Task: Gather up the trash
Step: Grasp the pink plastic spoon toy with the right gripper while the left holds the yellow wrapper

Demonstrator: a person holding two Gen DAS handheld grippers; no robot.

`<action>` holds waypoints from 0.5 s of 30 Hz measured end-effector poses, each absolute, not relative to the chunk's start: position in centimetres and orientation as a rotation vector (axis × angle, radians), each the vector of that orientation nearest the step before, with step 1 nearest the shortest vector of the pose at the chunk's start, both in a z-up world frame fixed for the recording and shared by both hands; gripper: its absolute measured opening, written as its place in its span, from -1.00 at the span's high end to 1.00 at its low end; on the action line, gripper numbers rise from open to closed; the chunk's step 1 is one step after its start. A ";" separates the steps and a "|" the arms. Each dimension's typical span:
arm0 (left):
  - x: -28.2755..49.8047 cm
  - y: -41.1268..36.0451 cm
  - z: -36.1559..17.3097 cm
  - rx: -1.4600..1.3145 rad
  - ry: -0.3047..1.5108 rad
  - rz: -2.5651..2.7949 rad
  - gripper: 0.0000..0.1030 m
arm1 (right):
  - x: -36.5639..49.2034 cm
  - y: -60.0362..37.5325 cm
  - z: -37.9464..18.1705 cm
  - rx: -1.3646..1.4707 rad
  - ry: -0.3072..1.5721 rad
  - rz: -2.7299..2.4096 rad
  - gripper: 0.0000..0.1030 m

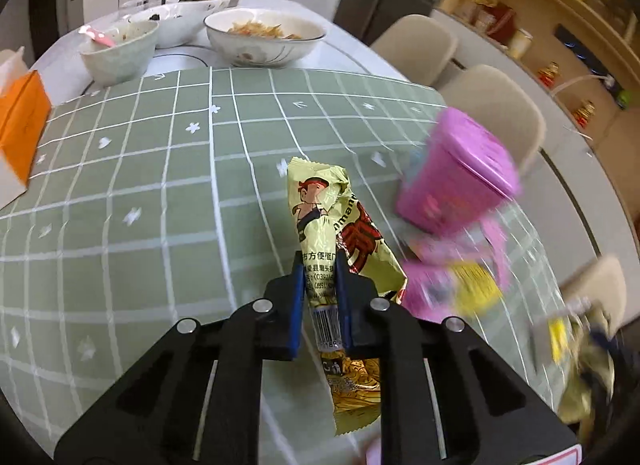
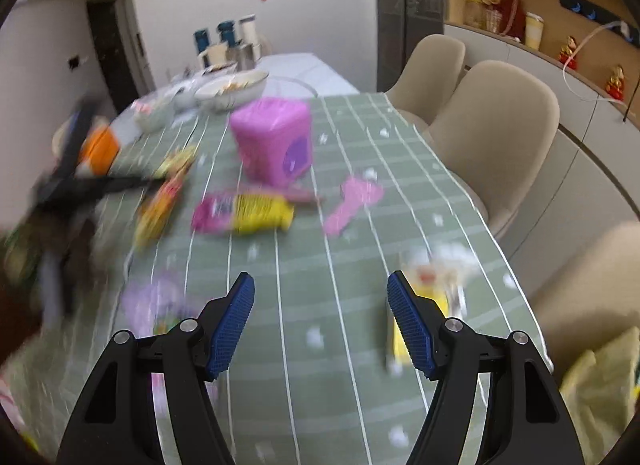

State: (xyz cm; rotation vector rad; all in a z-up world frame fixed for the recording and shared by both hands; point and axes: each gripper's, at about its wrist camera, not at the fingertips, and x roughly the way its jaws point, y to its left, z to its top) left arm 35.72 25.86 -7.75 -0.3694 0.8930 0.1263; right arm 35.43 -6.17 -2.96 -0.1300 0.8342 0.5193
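Note:
My left gripper (image 1: pixel 320 269) is shut on a yellow-green snack wrapper (image 1: pixel 332 217) with a cartoon figure, held above the green checked tablecloth (image 1: pixel 140 205). A small pink trash bin (image 1: pixel 456 177) stands to its right, with a pink-and-yellow wrapper (image 1: pixel 452 285) in front of it. In the right wrist view, my right gripper (image 2: pixel 320 305) is open and empty above the cloth. The pink bin (image 2: pixel 272 141) is ahead of it, with the pink-and-yellow wrapper (image 2: pixel 244 211), a pink lid-like piece (image 2: pixel 352 205), and a blurred yellow wrapper (image 2: pixel 432 285) just right of the right finger. The left gripper with its wrapper (image 2: pixel 160 201) shows blurred at left.
Bowls with food (image 1: pixel 264 37) and cups stand at the table's far end. An orange box (image 1: pixel 20 129) lies at the left edge. Beige chairs (image 2: pixel 492 137) line the right side. A purple wrapper (image 2: pixel 156 305) lies near the left finger. A yellow-green bag (image 2: pixel 600 385) sits at lower right.

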 end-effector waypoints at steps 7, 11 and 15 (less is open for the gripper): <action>29.7 24.3 -6.6 -0.355 0.875 0.133 0.73 | 43.0 -1.2 -4.9 0.007 0.824 0.375 -0.26; 28.1 24.4 -7.0 -0.386 0.887 0.120 0.72 | 46.6 0.5 -6.8 -0.022 0.824 0.228 -0.26; 27.7 24.6 -7.7 -0.416 0.903 0.102 0.72 | 49.2 0.5 -8.4 -0.032 0.879 0.188 -0.26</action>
